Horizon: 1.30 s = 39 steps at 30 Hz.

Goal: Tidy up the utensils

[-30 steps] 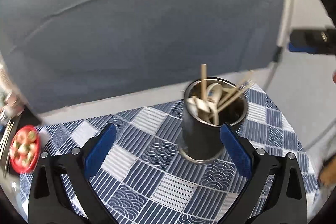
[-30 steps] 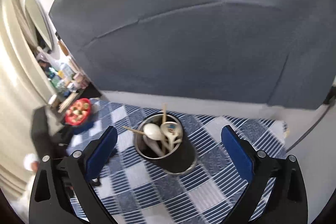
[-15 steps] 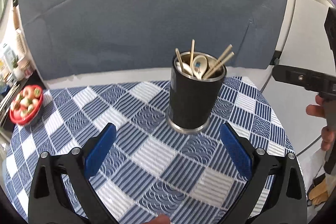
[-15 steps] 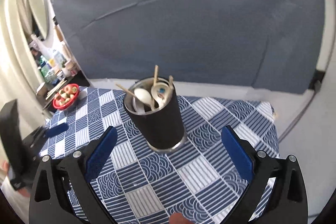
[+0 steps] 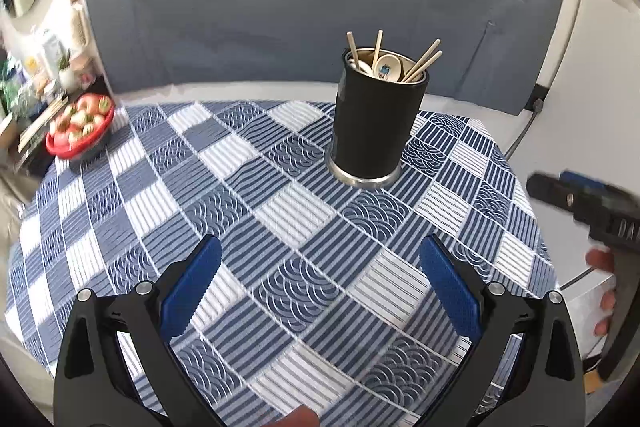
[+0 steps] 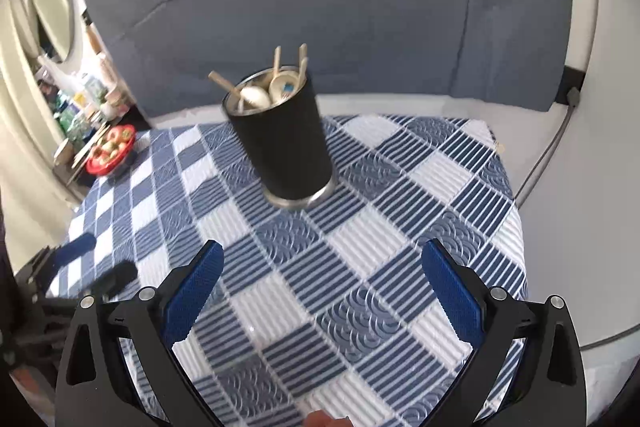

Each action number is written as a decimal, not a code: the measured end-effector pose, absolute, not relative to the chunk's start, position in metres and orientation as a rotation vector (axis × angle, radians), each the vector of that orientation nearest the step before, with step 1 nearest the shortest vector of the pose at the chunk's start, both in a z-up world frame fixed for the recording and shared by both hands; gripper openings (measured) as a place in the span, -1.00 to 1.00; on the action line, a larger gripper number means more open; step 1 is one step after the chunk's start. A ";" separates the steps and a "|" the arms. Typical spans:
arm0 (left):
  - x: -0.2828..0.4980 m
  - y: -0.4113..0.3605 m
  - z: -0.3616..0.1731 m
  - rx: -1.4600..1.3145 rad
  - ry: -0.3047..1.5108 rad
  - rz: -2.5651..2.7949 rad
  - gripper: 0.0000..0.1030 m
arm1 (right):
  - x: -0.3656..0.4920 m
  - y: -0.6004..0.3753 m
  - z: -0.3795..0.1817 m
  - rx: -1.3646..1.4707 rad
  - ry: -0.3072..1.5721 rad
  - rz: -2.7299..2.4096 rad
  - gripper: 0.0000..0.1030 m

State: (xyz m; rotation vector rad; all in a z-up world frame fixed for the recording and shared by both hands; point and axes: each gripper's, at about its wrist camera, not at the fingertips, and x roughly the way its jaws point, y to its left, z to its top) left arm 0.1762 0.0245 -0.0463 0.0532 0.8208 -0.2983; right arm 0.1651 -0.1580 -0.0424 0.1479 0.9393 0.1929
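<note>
A black utensil holder [image 5: 378,125] with a steel base stands upright on the blue-and-white checked tablecloth [image 5: 248,211]. Wooden chopsticks [image 5: 424,65] and white spoons [image 5: 387,67] stick out of it. My left gripper [image 5: 320,291] hangs open over the near part of the table, well short of the holder, with nothing between its blue pads. In the right wrist view the same holder [image 6: 282,143] shows its spoons [image 6: 285,87]. My right gripper [image 6: 322,291] is open and empty too, back from the holder.
A red bowl of fruit [image 5: 80,125] sits at the table's far left corner, also seen as the red bowl [image 6: 111,149]. A grey backdrop [image 5: 320,7] stands behind the table. A cluttered shelf [image 6: 76,95] is at the left. A cable [image 6: 540,163] runs down the right wall.
Both grippers have pulled back and away from the holder, which now looks smaller and farther off. Both stay open and empty. The holder has not moved.
</note>
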 end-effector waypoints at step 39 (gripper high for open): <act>0.142 0.055 -0.037 0.093 0.809 -0.202 0.88 | 0.104 -0.144 -0.033 0.114 0.947 0.131 0.84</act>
